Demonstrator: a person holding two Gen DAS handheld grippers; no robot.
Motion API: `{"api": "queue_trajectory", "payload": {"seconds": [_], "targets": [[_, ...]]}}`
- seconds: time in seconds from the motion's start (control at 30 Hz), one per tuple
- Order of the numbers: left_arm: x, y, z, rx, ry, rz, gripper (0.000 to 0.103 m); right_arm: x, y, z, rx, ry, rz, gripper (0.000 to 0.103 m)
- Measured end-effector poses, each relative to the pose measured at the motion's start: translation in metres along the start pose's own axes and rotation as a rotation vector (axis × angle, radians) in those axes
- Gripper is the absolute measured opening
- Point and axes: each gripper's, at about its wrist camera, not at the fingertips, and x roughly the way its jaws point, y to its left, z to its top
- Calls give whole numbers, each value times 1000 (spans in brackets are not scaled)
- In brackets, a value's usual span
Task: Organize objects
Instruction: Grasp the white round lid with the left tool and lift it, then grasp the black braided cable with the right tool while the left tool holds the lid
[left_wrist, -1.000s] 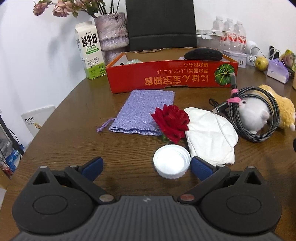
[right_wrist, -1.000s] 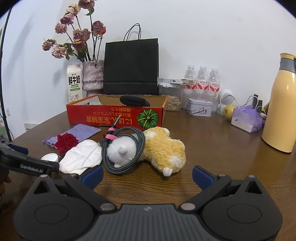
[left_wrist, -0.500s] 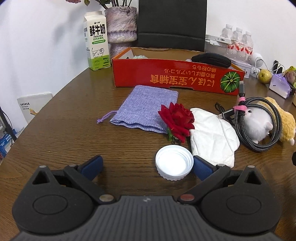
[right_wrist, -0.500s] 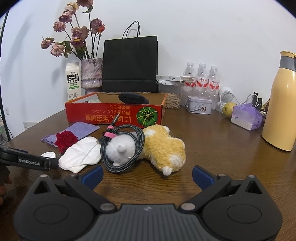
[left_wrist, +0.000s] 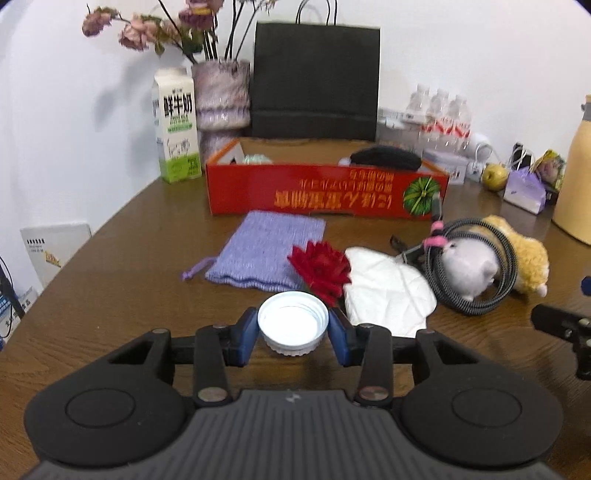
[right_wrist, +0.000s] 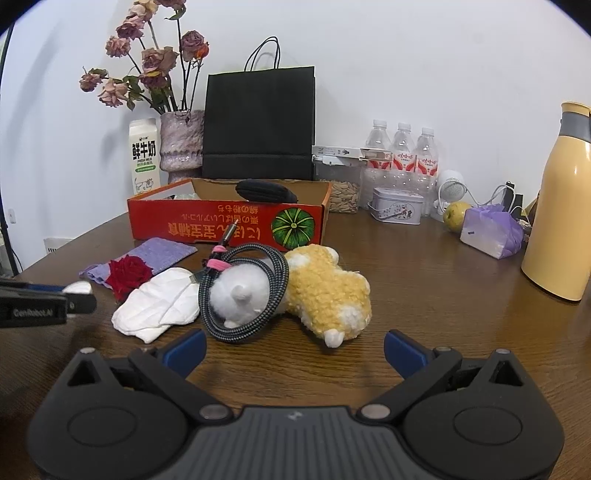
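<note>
- We see our left tool (left_wrist: 292, 334) closing its jaws on the white cap (left_wrist: 292, 322), the blue pads against the cap's two sides.
- The cap sits just in front of the red rose (left_wrist: 320, 270), which lies on the bench (left_wrist: 122, 266).
- Behind the rose lies the purple pouch (left_wrist: 266, 254); at its right side, the white tissue (left_wrist: 388, 291).
- Beyond the rose stands the red box (left_wrist: 325, 192).
- Our right tool (right_wrist: 294, 352) hangs wide open with nothing between its jaws, above the bench, well right of the rose and before the plush toy (right_wrist: 325, 291).
</note>
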Motion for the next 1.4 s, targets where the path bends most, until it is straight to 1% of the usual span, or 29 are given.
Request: {"api": "queue_trajectory", "payload": {"seconds": [0.13,0.33,0.5,0.6,0.77,0.9,1.03,1.13,1.23,1.3,1.33,1.4], "targets": [[-4,-1,4,12,-24,9,41,1,1,1,-3,3,2,103],[-9,-2,23,44,-69,13,41,2,1,1,-10,1,1,103],[-1,-2,43,73,-101,29,41,1,5,1,-31,-4,-5,103],[7,1,51,62,-111,43,41,2,9,1,-47,-5,-9,103],[17,11,49,27,-114,50,41,7,23,5,-103,-8,-1,101],[18,19,46,14,-108,42,41,16,43,11,-203,-60,-37,101],[16,24,43,6,-104,37,42,36,61,20,-288,-51,-46,101],[15,29,42,-10,-95,29,42,55,67,27,-307,-20,-64,101],[15,32,41,-24,-90,23,42,69,68,33,-308,1,-75,98],[14,32,41,-25,-91,22,42,77,72,35,-327,6,-91,97],[14,32,42,-24,-91,21,42,82,74,36,-339,23,-98,97],[13,32,41,-23,-90,17,42,86,79,34,-369,35,-113,98]]}}
